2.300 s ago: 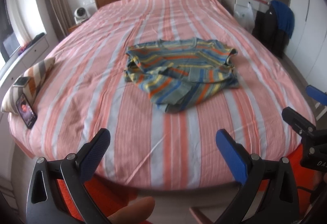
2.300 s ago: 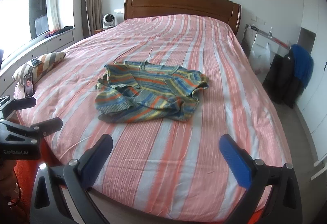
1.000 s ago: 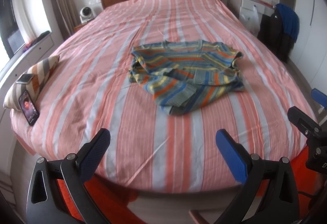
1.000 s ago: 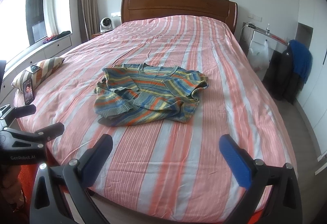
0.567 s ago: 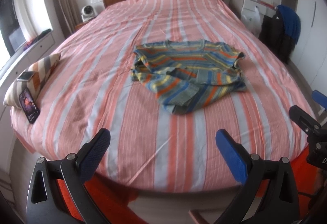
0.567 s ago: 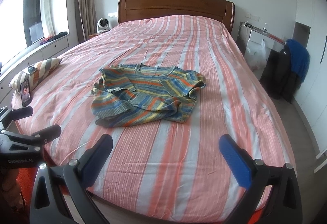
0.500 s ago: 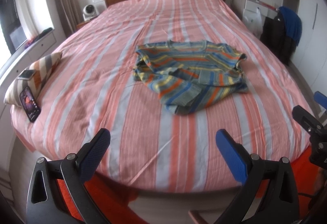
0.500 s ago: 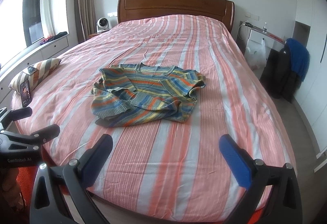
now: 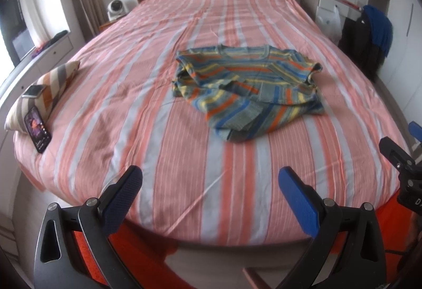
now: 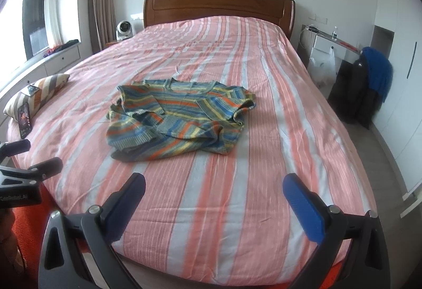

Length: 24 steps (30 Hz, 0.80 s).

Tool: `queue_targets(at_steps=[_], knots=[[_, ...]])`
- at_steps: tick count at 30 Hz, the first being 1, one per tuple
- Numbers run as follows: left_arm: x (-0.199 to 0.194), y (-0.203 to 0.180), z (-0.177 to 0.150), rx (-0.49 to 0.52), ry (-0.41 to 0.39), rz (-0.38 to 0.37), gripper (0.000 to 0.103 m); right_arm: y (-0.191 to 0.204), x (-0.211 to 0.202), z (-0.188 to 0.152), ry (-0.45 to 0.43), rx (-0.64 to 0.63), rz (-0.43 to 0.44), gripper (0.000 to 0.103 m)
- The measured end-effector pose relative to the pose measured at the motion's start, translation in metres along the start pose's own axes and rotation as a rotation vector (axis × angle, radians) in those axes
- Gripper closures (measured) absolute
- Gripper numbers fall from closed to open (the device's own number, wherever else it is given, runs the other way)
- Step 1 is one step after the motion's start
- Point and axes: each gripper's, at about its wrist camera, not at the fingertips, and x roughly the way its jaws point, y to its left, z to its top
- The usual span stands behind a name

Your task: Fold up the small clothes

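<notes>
1. While you stand at the foot of the bed (image 9: 168, 146), both your tongs hang over its near edge with nothing in them.
2. Your left gripper (image 9: 211, 184) has its jaws spread wide, and the blue pads (image 9: 298, 199) are bare.
3. Your right gripper (image 10: 215, 191) is just as wide apart and holds nothing.
4. Your sweater (image 10: 179, 120) lies near the middle of the bed, well apart from both grippers.
5. It is striped in blue, orange, yellow and grey.
6. Its neckline faces the headboard (image 10: 219, 5) and its hem faces you.
7. It lies rumpled: the sleeve on your left is bunched across the front, and the lower edge is turned up on itself in an uneven roll.
8. In the left wrist view the sweater (image 9: 248, 92) sits a little right of centre; in the right wrist view it sits left of centre.
9. Your cover is striped pink and pale grey, with shallow creases.
10. A striped cushion (image 9: 43, 90) rests at the left edge of the bed, and a phone (image 9: 37, 129) leans against it with its screen lit.
11. A second phone (image 9: 33, 91) lies on top of the cushion.
12. A small fan (image 10: 124, 30) stands left of the headboard.
13. Dark clothes with a blue garment (image 10: 378, 72) hang by the wall on your right.
</notes>
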Motion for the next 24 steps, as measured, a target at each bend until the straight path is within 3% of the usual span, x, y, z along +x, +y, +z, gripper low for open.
queue_targets(at_steps=[24], knots=[[0.012, -0.003, -0.006, 0.012, 0.039, 0.02, 0.0, -0.004, 0.006, -0.003, 0.032, 0.001, -0.039, 0.0]])
